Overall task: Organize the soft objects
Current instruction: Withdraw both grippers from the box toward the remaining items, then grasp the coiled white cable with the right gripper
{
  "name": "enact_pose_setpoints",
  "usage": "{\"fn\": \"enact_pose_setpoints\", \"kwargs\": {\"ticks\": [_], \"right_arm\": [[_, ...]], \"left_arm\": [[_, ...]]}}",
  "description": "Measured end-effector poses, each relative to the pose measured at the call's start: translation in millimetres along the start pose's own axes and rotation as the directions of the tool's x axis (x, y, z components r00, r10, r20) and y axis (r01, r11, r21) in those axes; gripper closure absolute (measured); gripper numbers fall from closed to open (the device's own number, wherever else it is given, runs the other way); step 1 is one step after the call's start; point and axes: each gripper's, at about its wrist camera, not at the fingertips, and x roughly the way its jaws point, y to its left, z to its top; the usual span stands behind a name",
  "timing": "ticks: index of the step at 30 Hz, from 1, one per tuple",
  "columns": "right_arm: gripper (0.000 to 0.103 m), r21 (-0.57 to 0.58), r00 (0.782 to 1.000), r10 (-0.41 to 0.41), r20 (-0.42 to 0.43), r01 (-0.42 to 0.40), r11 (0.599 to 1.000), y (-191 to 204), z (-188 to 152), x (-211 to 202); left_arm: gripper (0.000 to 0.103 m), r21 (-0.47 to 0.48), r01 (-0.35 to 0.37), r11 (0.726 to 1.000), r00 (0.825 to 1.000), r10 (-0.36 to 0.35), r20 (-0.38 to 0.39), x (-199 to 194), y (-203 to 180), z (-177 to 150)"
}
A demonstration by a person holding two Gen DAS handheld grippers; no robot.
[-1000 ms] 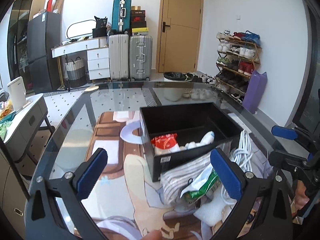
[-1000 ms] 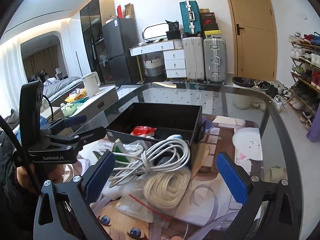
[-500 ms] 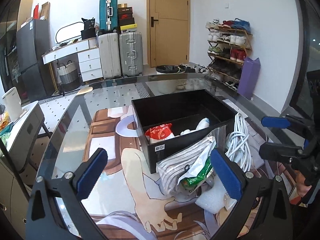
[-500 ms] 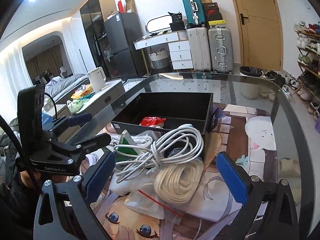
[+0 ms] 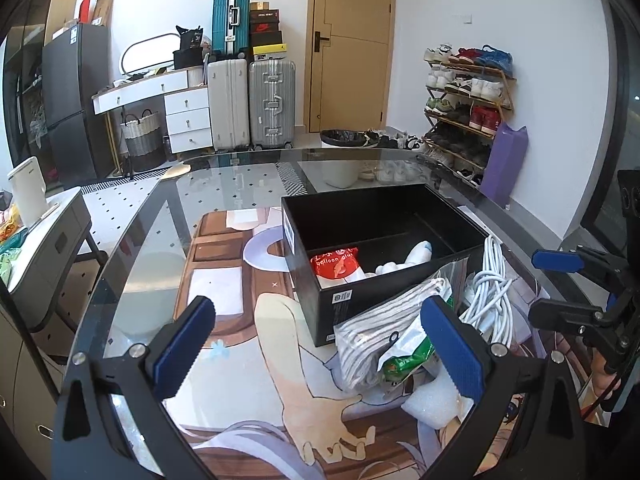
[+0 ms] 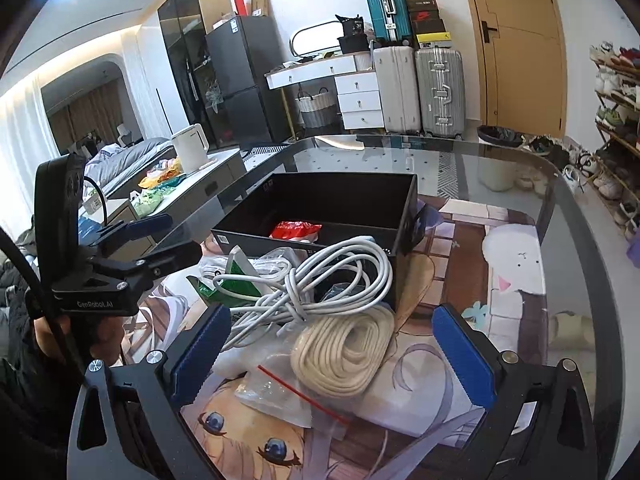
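A black box (image 5: 400,292) stands on the glass table; it holds a red packet (image 5: 334,266) and white socks (image 5: 404,262). In front of it lie a striped cloth in a bag (image 5: 372,332), a green packet (image 5: 408,358), a white cable bundle (image 5: 490,292) and white foam (image 5: 434,404). My left gripper (image 5: 320,352) is open and empty, above the mat near the pile. In the right wrist view the box (image 6: 320,204), the white cable (image 6: 320,284), a cream rope coil (image 6: 344,352) and a clear zip bag (image 6: 280,392) lie before my open, empty right gripper (image 6: 330,356).
A printed anime mat (image 5: 240,304) covers the table's near part. The table's rounded glass edge (image 5: 120,248) runs left and far. Suitcases (image 5: 252,104), a shoe rack (image 5: 468,108) and a side cabinet (image 5: 44,236) stand around the room.
Both grippers have pulled back and risen a little, so the box and the pile look farther off. Both stay open and empty.
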Motion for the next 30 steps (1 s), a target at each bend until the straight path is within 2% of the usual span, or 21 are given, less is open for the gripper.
{"fn": "enact_pose_setpoints", "kwargs": {"ticks": [6, 19, 30], "right_arm": [[0.001, 0.007, 0.999, 0.032, -0.001, -0.032, 0.999, 9, -1, 5], [0.001, 0.051, 1.0, 0.014, -0.005, -0.014, 0.999, 0, 3, 19], [0.004, 0.074, 0.997, 0.073, -0.007, -0.072, 0.995, 0, 4, 32]], "left_arm": [[0.0, -0.01, 0.003, 1.0, 1.0, -0.003, -0.004, 1, 4, -1], [0.0, 0.006, -0.009, 1.0, 1.0, 0.009, -0.001, 2, 4, -2], [0.0, 0.028, -0.003, 1.0, 1.0, 0.002, 0.011, 0, -2, -2]]}}
